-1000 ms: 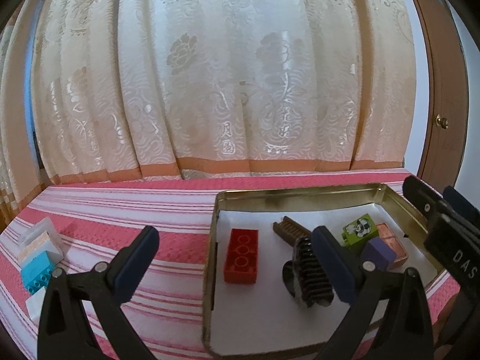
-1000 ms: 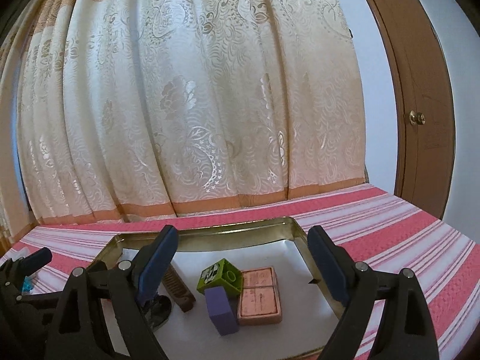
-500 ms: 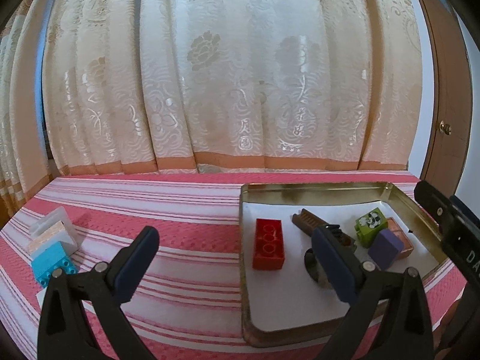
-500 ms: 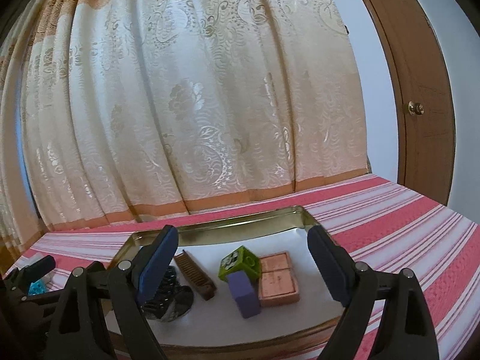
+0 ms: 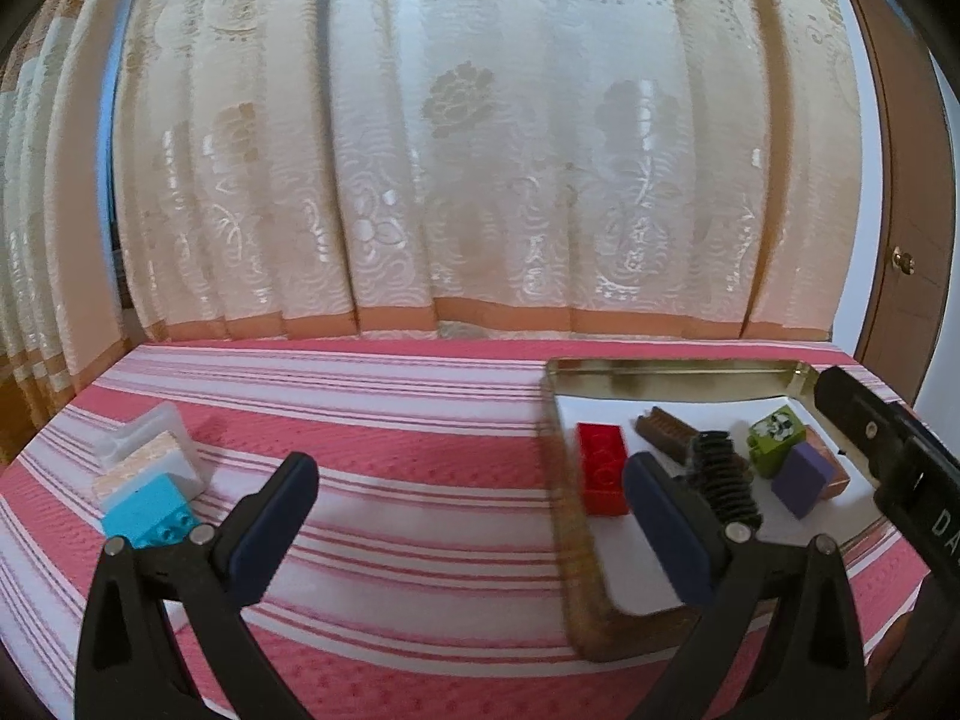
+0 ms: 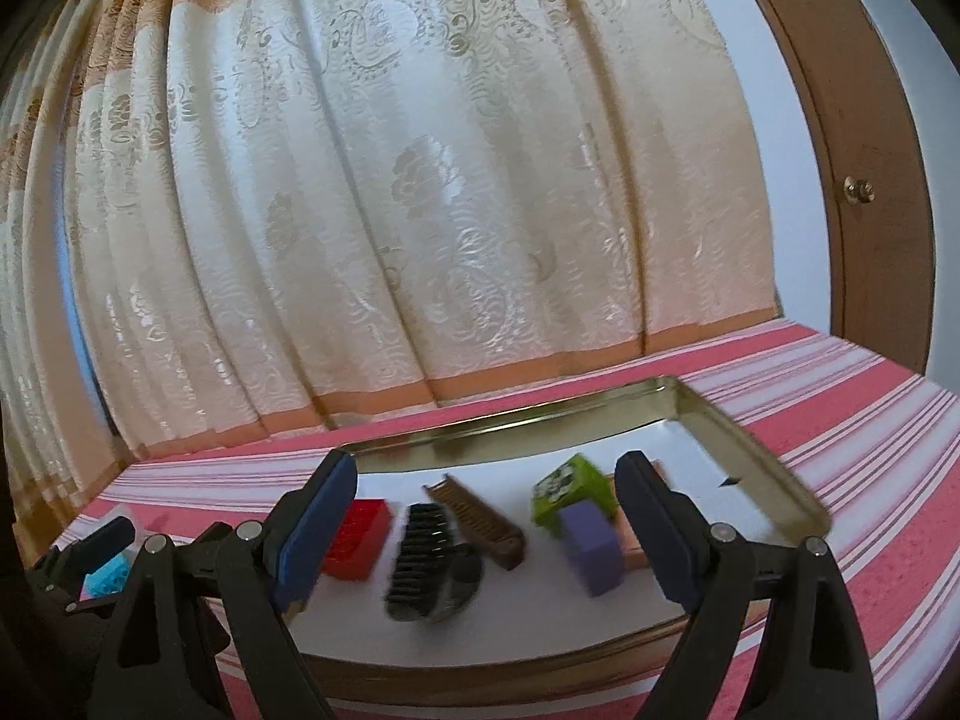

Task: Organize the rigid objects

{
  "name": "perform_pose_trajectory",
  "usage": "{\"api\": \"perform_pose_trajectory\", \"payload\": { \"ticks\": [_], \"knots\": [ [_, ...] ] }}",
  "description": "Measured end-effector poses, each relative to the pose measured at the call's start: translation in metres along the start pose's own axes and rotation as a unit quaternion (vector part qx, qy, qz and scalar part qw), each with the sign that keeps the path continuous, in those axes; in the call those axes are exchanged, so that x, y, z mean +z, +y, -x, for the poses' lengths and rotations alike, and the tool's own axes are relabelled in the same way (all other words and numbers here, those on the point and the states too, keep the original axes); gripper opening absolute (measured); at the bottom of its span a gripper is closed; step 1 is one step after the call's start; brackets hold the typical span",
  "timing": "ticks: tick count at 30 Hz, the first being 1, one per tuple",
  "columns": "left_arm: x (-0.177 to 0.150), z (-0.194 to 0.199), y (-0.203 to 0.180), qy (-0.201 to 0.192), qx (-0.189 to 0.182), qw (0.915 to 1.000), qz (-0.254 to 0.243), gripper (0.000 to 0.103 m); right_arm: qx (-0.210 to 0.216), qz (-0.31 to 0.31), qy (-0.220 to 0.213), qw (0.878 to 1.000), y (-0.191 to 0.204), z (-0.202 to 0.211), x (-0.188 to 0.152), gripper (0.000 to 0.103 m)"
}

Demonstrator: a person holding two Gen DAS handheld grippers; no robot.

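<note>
A gold metal tray (image 5: 672, 367) (image 6: 510, 426) lies on the red striped cloth. In it lie a red brick (image 5: 602, 476) (image 6: 354, 537), a brown comb (image 5: 663, 432) (image 6: 477, 513), a black brush (image 5: 723, 483) (image 6: 420, 561), a green block (image 5: 775, 435) (image 6: 570, 489), a purple block (image 5: 798, 478) (image 6: 591, 546) and a pink flat block (image 5: 834, 474). A cyan brick (image 5: 147, 510) and white pieces (image 5: 150, 456) lie at the left. My left gripper (image 5: 468, 516) is open and empty, left of the tray. My right gripper (image 6: 480, 516) is open and empty, above the tray's near side.
A cream patterned curtain (image 5: 480, 150) hangs behind the table. A brown door (image 6: 870, 150) with a knob stands at the right. The striped cloth (image 5: 390, 420) lies between the cyan brick and the tray. The right gripper's body (image 5: 888, 450) shows at the left view's right edge.
Both grippers have drawn back from the tray and swung left. The tray has shifted right in the left wrist view. Both stay open and empty.
</note>
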State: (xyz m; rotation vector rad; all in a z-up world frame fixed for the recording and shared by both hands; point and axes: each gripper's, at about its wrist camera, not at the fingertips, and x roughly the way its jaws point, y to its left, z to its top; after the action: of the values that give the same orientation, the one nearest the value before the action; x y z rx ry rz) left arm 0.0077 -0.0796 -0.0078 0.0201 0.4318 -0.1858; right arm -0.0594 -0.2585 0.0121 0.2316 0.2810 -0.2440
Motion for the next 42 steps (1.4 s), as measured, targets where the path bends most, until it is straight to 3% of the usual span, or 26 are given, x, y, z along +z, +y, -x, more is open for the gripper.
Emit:
{"api": "perform_pose_trajectory", "payload": {
  "ticks": [42],
  "knots": [
    [-0.008,0.004,0.155,0.027,0.097,0.9941,0.038,0.103,0.137,0.045,0.081,0.986,0.166,-0.025,-0.041,0.090]
  ]
}}
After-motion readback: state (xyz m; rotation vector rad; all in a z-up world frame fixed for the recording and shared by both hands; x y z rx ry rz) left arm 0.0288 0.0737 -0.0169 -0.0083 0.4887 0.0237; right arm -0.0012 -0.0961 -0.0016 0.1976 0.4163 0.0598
